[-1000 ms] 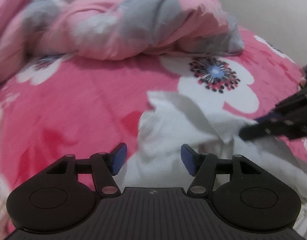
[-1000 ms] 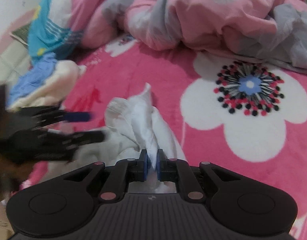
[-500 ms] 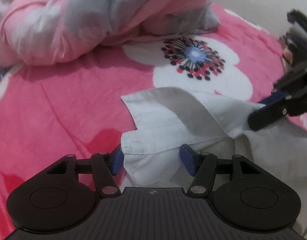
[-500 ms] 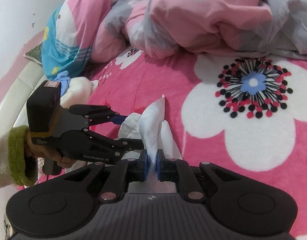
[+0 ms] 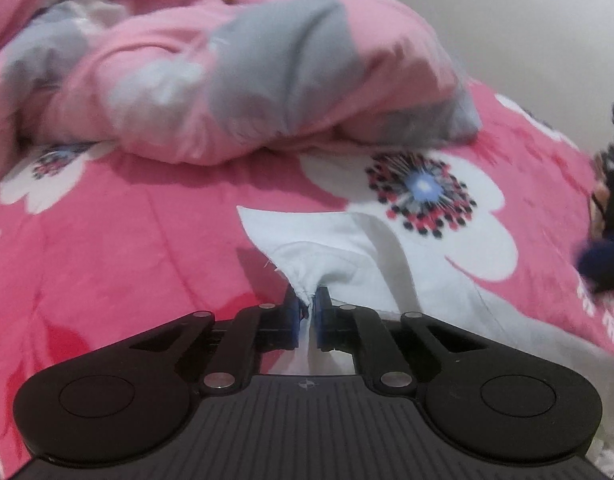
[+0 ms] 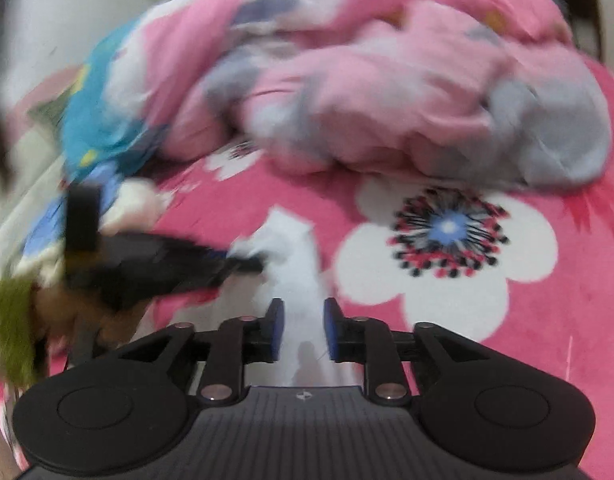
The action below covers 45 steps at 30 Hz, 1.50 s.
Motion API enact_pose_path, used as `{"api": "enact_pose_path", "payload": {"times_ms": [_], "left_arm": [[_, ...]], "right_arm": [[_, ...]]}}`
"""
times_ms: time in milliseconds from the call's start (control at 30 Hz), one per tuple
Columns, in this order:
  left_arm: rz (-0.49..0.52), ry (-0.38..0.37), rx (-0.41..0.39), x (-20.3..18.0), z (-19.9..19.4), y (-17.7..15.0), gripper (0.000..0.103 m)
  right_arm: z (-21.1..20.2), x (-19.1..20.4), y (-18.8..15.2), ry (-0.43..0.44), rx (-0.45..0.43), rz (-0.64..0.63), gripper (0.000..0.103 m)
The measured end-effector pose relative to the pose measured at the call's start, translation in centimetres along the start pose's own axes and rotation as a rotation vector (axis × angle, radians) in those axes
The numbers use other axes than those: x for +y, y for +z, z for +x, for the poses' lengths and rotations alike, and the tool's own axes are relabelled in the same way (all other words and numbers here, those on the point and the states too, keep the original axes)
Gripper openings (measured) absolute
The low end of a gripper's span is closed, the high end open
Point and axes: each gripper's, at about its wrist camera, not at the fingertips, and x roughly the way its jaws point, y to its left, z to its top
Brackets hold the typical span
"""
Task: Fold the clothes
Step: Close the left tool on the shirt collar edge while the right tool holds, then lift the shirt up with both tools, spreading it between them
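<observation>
A white shirt (image 5: 371, 256) lies crumpled on the pink flowered bedspread (image 5: 127, 248). My left gripper (image 5: 305, 311) is shut on a bunched edge of it, and cloth rises in a peak from between the pads. In the right wrist view the same white shirt (image 6: 295, 264) runs forward between the blue pads of my right gripper (image 6: 301, 330), which stands open around the fabric without pinching it. The left gripper (image 6: 243, 260) shows there as a dark blur at the left, holding the shirt's far edge. A dark blur at the right edge of the left wrist view is the right gripper (image 5: 603, 260).
A pink and grey quilt (image 5: 235, 80) is heaped across the back of the bed. At the far left lie a teal cloth (image 6: 103, 128) and a blue and cream bundle (image 6: 119, 208). A green cuff (image 6: 11, 320) shows at the left hand. A pale wall (image 5: 527, 20) stands behind.
My left gripper has shut on the shirt's edge, having stood open half a second ago. My right gripper has let go of the fold it pinched. Both views are blurred with motion.
</observation>
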Motion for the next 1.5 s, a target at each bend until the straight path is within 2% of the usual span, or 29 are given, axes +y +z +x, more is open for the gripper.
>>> {"api": "enact_pose_path", "payload": {"times_ms": [33,100,200,300,367,400,433,467,500,633,800,867,900,933,1100,1167,1233,1300,1367,1400,1500], "left_arm": [[-0.021,0.011,-0.009,0.3,-0.6,-0.1,0.004],[-0.063,0.034,-0.026,0.7,-2.0,-0.3,0.004],[-0.121,0.070,-0.047,1.4,-4.3,-0.9,0.004],[-0.172,0.098,-0.060,1.9,-6.5,-1.9,0.004],[-0.204,0.113,-0.066,2.2,-7.7,-2.5,0.004],[-0.219,0.120,-0.069,2.4,-8.3,-2.9,0.004],[-0.234,0.128,-0.073,2.5,-8.9,-3.2,0.003],[-0.246,0.137,-0.078,2.4,-9.5,-3.6,0.003],[-0.255,0.145,-0.085,2.3,-10.1,-3.9,0.003],[-0.327,0.158,-0.136,2.4,-13.0,-4.6,0.003],[-0.375,0.158,-0.208,1.6,-17.0,-4.2,0.003],[-0.374,0.156,-0.232,1.1,-18.4,-3.9,0.003],[-0.373,0.154,-0.240,0.8,-18.9,-3.8,0.003],[-0.372,0.153,-0.248,0.6,-19.4,-3.7,0.003],[-0.375,0.137,-0.272,-0.6,-21.9,-3.6,0.003],[-0.384,0.124,-0.282,-1.0,-22.9,-3.6,0.003],[-0.394,0.115,-0.294,-1.2,-23.9,-3.8,0.003],[-0.404,0.109,-0.307,-1.3,-24.8,-4.0,0.002],[-0.410,0.104,-0.315,-1.4,-25.5,-4.4,0.002],[-0.400,0.103,-0.304,-1.4,-25.4,-4.8,0.002],[-0.353,0.080,-0.266,-1.4,-24.4,-6.2,0.003]], "right_arm": [[-0.1,1.6,-1.0,0.007,0.023,-0.048,0.047],[0.5,4.2,-2.6,-0.003,0.079,-0.129,0.047],[3.0,6.7,-5.0,-0.067,0.203,-0.207,0.047],[5.3,7.6,-6.7,-0.115,0.286,-0.253,0.047],[5.0,7.5,-6.5,-0.155,0.270,-0.257,0.043],[4.8,7.3,-6.4,-0.176,0.260,-0.259,0.035],[4.6,7.2,-6.2,-0.196,0.250,-0.260,0.016],[4.4,7.1,-6.1,-0.217,0.239,-0.261,0.006],[4.2,7.0,-5.9,-0.237,0.229,-0.262,0.004],[2.9,6.4,-5.1,-0.315,0.179,-0.251,0.002],[-0.7,6.3,-3.3,-0.240,0.063,-0.163,0.007],[-1.0,7.6,-3.1,-0.194,0.027,-0.173,0.021],[-0.8,8.5,-3.1,-0.186,0.010,-0.190,0.041],[-0.7,9.4,-3.1,-0.178,-0.006,-0.207,0.051],[0.4,15.2,-2.5,-0.179,-0.155,-0.256,0.051],[0.6,16.8,-1.7,-0.188,-0.212,-0.223,0.051],[1.1,17.6,-1.3,-0.210,-0.222,-0.211,0.051],[2.6,17.3,-1.7,-0.326,-0.178,-0.223,0.049],[2.2,16.2,-1.7,-0.320,-0.168,-0.192,0.034],[1.9,15.6,-1.6,-0.313,-0.164,-0.175,0.019],[1.1,13.8,-1.5,-0.292,-0.152,-0.124,0.013]]}}
